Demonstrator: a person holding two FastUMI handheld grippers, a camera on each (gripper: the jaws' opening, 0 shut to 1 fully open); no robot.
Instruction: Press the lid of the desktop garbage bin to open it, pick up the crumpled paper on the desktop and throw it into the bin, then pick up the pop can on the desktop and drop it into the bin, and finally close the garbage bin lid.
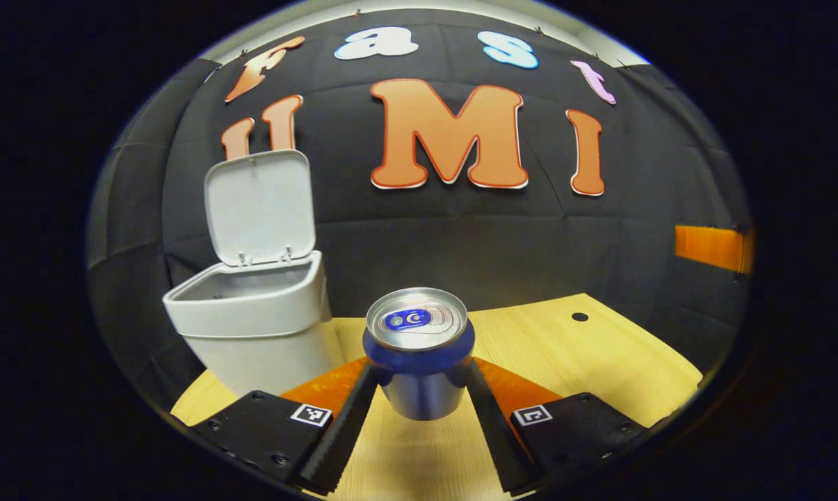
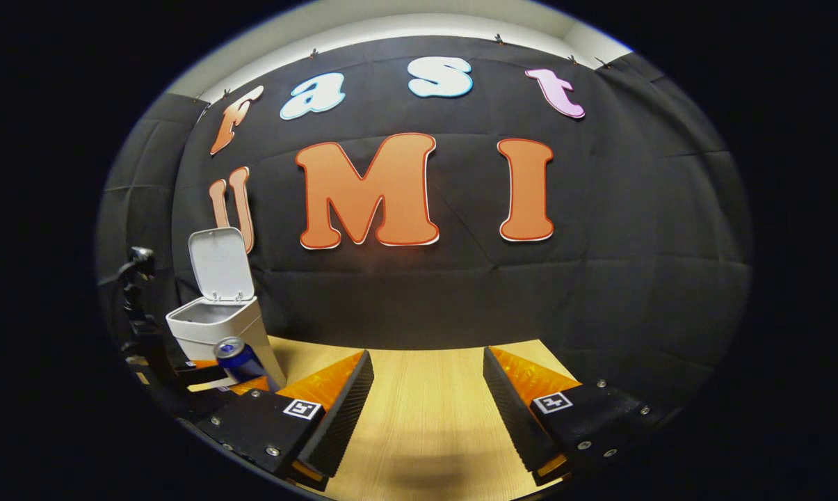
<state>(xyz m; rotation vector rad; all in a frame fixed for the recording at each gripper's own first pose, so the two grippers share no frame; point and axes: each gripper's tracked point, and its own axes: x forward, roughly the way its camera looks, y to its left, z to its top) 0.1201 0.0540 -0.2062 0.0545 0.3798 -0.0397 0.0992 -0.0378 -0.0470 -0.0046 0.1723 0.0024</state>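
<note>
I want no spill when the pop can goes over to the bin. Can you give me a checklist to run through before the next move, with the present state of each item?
1. Bin lid open and upright: ok.
2. Left hand-held gripper has both fingers on the pop can: ok.
3. Can upright, top with tab facing up: ok.
4. Can lifted off the desktop: ok, its base hangs above the wood.
5. Crumpled paper already inside the garbage bin: cannot tell, its inside is hidden.
6. Right hand-held gripper out of the way: ok, open and apart from the bin.
</note>
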